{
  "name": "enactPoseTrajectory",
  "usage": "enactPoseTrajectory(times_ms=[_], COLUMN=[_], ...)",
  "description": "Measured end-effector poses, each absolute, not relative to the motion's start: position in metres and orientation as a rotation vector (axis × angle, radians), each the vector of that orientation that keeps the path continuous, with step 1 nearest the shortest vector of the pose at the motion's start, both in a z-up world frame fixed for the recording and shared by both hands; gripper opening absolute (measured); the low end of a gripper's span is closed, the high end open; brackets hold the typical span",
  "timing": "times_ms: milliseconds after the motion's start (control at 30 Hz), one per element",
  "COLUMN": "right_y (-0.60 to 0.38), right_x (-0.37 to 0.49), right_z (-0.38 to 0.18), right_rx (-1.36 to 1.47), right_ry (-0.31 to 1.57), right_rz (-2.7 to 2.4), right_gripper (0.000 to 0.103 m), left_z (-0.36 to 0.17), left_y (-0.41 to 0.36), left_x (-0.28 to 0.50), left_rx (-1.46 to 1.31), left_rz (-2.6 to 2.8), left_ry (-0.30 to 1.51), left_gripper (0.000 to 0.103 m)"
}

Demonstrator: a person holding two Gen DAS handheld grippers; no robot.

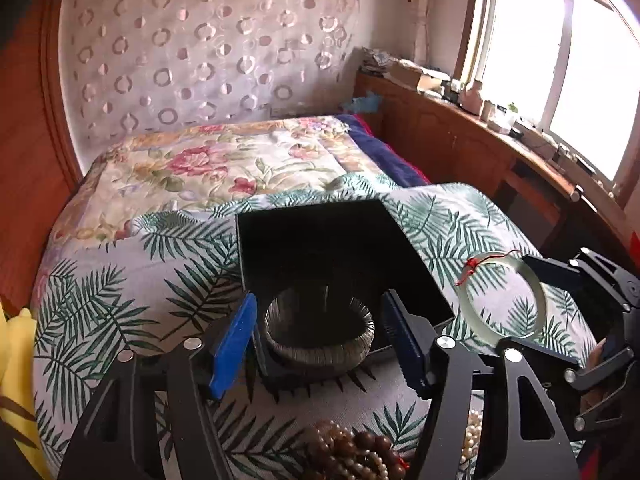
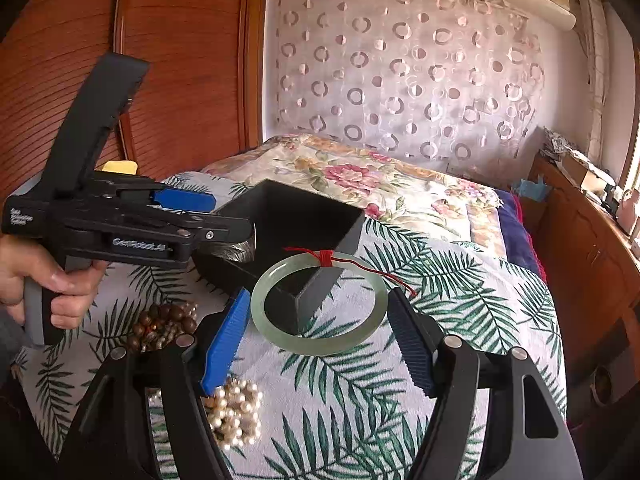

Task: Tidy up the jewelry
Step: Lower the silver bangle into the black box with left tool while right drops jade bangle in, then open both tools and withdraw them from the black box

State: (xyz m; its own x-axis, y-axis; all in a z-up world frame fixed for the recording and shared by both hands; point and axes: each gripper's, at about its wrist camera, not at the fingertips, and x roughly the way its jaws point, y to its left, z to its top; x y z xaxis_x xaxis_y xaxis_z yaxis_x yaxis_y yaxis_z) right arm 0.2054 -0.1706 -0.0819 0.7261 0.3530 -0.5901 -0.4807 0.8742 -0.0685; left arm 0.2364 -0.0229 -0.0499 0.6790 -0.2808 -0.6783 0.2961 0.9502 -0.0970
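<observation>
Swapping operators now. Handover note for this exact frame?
Left hand-held gripper: open, straddling the silver coil bracelet at the black box.
Right hand-held gripper: open around the jade bangle, which looks suspended by the box corner; grip unclear.
On the bedspread: wooden beads, pearls.
Done: coil bracelet about in.
Left: bangle, beads, pearls.

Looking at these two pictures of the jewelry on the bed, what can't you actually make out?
- Inside of the black box: too dark in the left wrist view; near wall hides it in the right.
- Wooden beads: cut off by the bottom edge, left view.
- Pearls: partly behind the right hand-held gripper.
- Whether the jade bangle is gripped or loose.
- Silver bangle: mostly hidden by the left hand-held gripper in the right view.
</observation>
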Motion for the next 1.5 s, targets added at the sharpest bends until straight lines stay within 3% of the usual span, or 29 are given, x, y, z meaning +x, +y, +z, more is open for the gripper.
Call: enactPoseTrajectory(times_ms=[500,600,667,1000,1500], right_y=[-0.126,-0.116,-0.11,-0.119,-0.158], right_x=[0.252,0.257,0.26,0.256,0.152], right_z=[-0.081,-0.085,-0.087,-0.084,-0.097], right_rx=[-0.274,-0.293,-0.3,-0.237,-0.166], right_ry=[0.635,0.652,0.661,0.671,0.675], right_rz=[0.532,0.536,0.544,0.546,0.576], right_gripper=[0.073,0.072,0.062,0.061,0.061], left_z=[-0.029,-0.032,-0.035,-0.048,-0.08], left_y=[0.034,0.043,0.047,0.05,0.035], left_x=[0.22,0.213,0.208,0.182,0.133], left_rx=[-0.033,-0.038,-0.036,-0.025,-0.02], left_rz=[-0.205,-0.191,-0.185,-0.188,-0.268], left_ry=[0.682,0.678,0.679,0.682,0.762], left_gripper=[0.089,0.089,0.089,0.089,0.089])
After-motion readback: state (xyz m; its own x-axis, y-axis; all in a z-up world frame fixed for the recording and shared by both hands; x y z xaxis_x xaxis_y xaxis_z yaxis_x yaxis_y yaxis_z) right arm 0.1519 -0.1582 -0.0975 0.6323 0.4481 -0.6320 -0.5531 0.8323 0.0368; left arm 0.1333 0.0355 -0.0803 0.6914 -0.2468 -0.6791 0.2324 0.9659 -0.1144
